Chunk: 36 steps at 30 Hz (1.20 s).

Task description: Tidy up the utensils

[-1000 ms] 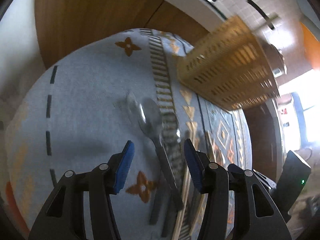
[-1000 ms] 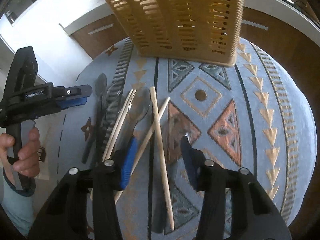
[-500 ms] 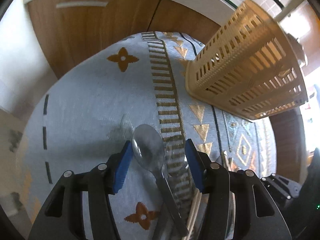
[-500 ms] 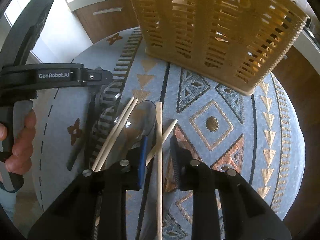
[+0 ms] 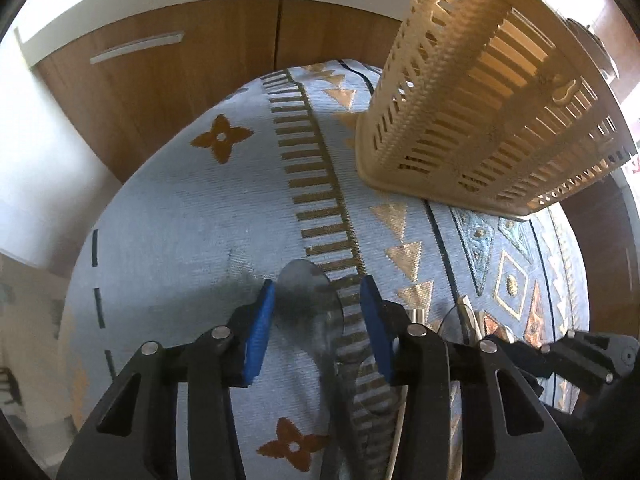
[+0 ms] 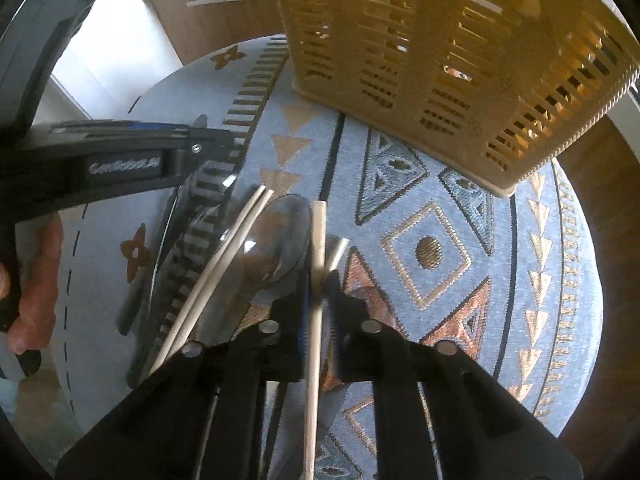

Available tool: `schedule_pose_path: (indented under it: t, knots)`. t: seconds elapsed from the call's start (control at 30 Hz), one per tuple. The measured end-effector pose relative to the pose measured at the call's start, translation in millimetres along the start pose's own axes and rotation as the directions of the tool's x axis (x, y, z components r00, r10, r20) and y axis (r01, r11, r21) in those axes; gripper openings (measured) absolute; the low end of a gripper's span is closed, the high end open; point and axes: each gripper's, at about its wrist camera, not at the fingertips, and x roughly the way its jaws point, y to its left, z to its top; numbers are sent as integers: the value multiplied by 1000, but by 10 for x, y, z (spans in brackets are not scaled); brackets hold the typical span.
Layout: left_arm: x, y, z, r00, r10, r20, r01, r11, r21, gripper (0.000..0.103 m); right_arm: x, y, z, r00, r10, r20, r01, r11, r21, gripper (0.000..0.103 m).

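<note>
Pickup step, both sides at once: right hand-held gripper (image 6: pixel 318 286) clamped on one chopstick (image 6: pixel 319 240) from the loose pile; left hand-held gripper (image 5: pixel 316 320) closing, jaws still apart astride a spoon (image 5: pixel 310 300) bowl, no contact visible. Next likely a lift to the slotted basket (image 6: pixel 440 60) just beyond. Counter under a patterned blue cloth (image 5: pixel 180 220); wooden cabinets (image 5: pixel 180 80) behind

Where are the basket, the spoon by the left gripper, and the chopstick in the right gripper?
basket (image 5: pixel 480 120), left wrist view, slatted side wall
spoon (image 5: pixel 308 300), left wrist view, bowl
chopstick (image 6: pixel 319 236), right wrist view, shaft above pads
</note>
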Motion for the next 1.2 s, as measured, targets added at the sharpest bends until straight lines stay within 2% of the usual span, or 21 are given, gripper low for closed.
schedule_pose_path:
  t: [0.07,0.13,0.17,0.23,0.33,0.43,0.53,0.67,0.8,0.9,1.0,1.03,1.13,1.2]
  knots:
    - [-1,-8,0,999,-34,-3,34,999,0,23,-24,38,-24,1000,-18,19,18,1000,-2,5]
    - [2,-24,-9,999,-46,-1,46,999,4,22,-69,92,-77,997,-63,55,64,998,-16,5]
    - [-6,-36,-22,999,-51,6,51,999,13,15,-96,112,-105,995,-69,71,70,997,-17,5]
    - [-28,-51,-49,997,-67,22,67,997,27,8,-165,161,-178,991,-75,108,78,997,-20,5]
    - [-53,-55,-107,995,-88,35,87,995,45,8,-297,234,-294,980,-110,167,116,993,-27,5]
    - [-92,-22,-178,990,-133,52,130,990,48,8,-397,276,-373,974,-109,200,116,993,-26,5]
    - [-204,10,-275,978,-183,97,178,982,63,8,-481,329,-443,968,-86,235,96,995,-30,5]
    - [-462,44,-461,951,-258,171,239,963,121,7,-675,289,-562,958,-33,285,37,999,-9,5]
    - [-735,104,-664,908,-340,246,303,936,176,7,-895,213,-718,930,29,367,-38,999,19,5]
    - [-941,135,-801,863,-405,302,354,911,211,7,-1014,171,-787,904,65,423,-85,996,27,5]
    - [-1146,100,-877,830,-430,356,364,900,239,7,-1096,138,-835,881,88,464,-121,992,41,5]
    - [-1241,86,-909,813,-440,382,367,896,250,7,-1125,131,-846,875,92,476,-129,991,45,5]
    - [-1474,61,-945,766,-461,448,374,887,272,7,-1252,91,-868,836,89,542,-143,988,58,5]
    - [-1707,0,-959,717,-468,517,357,883,305,7,-1391,38,-868,787,87,611,-160,985,65,5]
